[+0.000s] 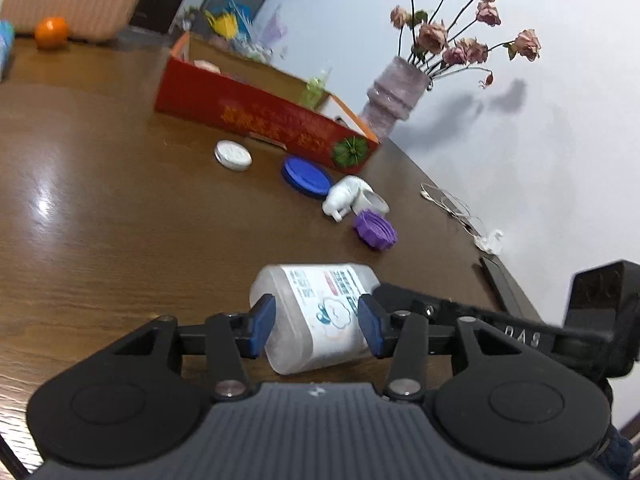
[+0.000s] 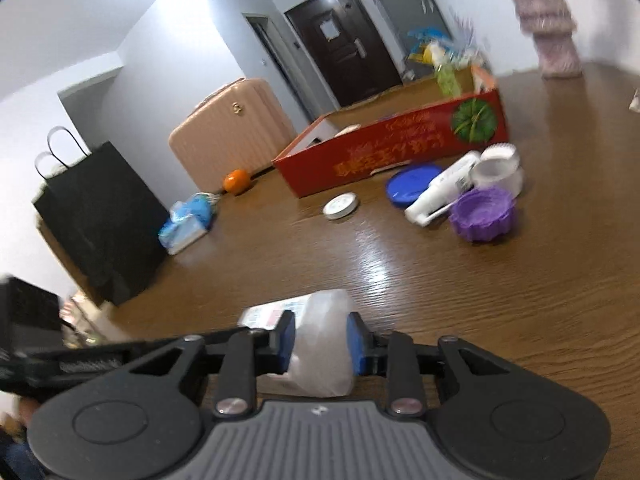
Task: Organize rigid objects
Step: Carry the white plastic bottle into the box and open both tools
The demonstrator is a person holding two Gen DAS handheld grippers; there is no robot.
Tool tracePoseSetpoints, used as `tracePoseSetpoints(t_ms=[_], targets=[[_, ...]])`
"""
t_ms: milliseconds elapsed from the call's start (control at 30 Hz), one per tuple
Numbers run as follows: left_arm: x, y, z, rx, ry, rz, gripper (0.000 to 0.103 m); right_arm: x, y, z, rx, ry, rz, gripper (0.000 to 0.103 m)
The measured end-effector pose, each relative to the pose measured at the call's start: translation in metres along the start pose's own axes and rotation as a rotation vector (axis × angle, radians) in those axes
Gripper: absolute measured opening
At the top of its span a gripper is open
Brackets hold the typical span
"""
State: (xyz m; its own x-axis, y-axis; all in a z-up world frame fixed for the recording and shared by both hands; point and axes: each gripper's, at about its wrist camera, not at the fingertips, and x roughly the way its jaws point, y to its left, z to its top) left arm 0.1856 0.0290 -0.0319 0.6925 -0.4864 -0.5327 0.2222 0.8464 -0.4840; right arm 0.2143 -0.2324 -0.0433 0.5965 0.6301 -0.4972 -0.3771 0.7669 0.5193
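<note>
A translucent plastic bottle (image 1: 316,316) with a printed label is held over the brown table (image 1: 100,200). My left gripper (image 1: 316,326) has its blue pads on the bottle's two sides, near its base. My right gripper (image 2: 320,344) is shut on the same bottle (image 2: 320,344) at its other end, and its black arm shows in the left wrist view (image 1: 520,332). Near the red cardboard box (image 1: 272,116) lie a white round lid (image 1: 233,155), a blue lid (image 1: 306,178), a white pump bottle (image 1: 344,196), a white cup (image 1: 374,202) and a purple ribbed cap (image 1: 375,229).
A vase of dried roses (image 1: 394,92) stands behind the box by the wall. An orange (image 1: 51,32), a tissue pack (image 2: 186,226), a black paper bag (image 2: 100,220) and a pink suitcase (image 2: 228,128) are at the table's far side. A white cable (image 1: 460,210) lies near the wall edge.
</note>
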Motion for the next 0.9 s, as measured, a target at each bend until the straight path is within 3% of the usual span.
tracePoseSetpoints(t_ms=[100, 300, 400, 567, 733, 900], targets=[[0.008, 0.007, 0.0, -0.028, 0.018, -0.026, 0.031, 0.004, -0.007, 0.008, 0.043, 0.006, 0.005, 0.019], [0.012, 0.011, 0.026, -0.077, -0.031, -0.04, 0.03, 0.007, 0.003, 0.06, 0.004, -0.079, 0.002, 0.017], [0.023, 0.009, 0.065, -0.054, -0.066, -0.061, 0.03, 0.023, 0.0, 0.114, -0.014, -0.132, 0.003, 0.017], [0.074, 0.013, 0.172, 0.001, -0.104, -0.077, 0.031, 0.091, -0.019, 0.216, -0.038, -0.167, -0.048, 0.017], [0.162, 0.047, 0.265, -0.064, -0.035, -0.055, 0.031, 0.18, -0.069, 0.279, 0.08, -0.071, -0.103, 0.017], [0.235, 0.08, 0.298, -0.066, 0.047, 0.06, 0.031, 0.254, -0.09, 0.303, 0.093, 0.062, -0.153, 0.018]])
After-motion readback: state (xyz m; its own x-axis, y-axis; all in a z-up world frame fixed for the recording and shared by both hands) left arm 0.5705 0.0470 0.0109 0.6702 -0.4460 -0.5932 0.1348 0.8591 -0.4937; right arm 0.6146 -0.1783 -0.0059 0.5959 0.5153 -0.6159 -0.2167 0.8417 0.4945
